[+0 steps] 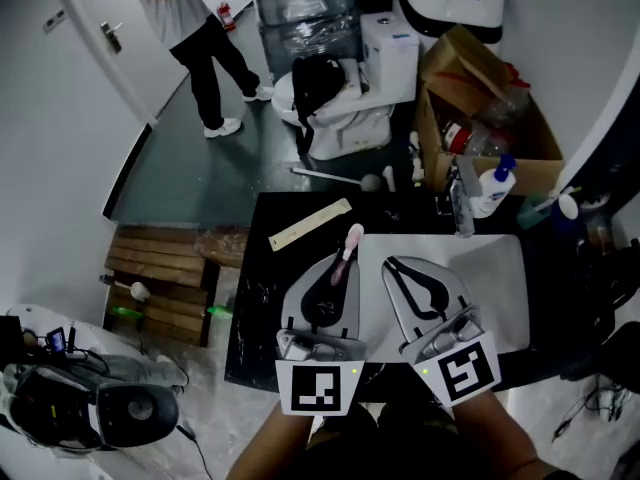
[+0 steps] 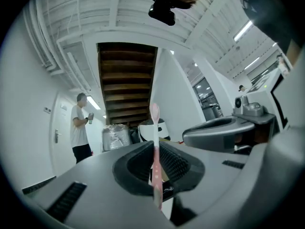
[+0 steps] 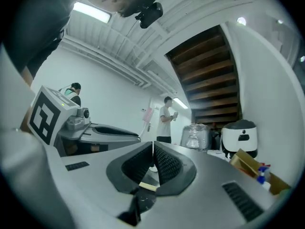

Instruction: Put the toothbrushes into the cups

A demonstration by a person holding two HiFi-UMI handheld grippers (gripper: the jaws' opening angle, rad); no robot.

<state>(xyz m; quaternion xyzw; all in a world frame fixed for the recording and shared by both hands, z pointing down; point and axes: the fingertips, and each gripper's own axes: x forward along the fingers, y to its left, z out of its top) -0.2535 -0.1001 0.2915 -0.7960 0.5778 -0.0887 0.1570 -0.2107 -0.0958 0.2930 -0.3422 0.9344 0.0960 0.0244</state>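
Observation:
A pink toothbrush (image 1: 351, 242) stands upright between the jaws of my left gripper (image 1: 343, 265), which is shut on its handle. In the left gripper view the toothbrush (image 2: 155, 142) rises from the left gripper (image 2: 157, 178), head upward. My right gripper (image 1: 389, 265) is beside it to the right, jaws pressed together with nothing between them; the right gripper view shows the right gripper (image 3: 152, 151) shut and empty, with the toothbrush (image 3: 147, 114) off to the left. Both grippers point level, over a black counter (image 1: 262, 298). I cannot make out any cup.
A pale flat strip (image 1: 310, 224) lies on the counter's far part. A white basin (image 1: 495, 278) is to the right, with bottles (image 1: 494, 190) and a cardboard box (image 1: 485, 118) behind. A toilet (image 1: 345, 103) and a standing person (image 1: 195, 38) are farther off; wooden pallet (image 1: 160, 278) at left.

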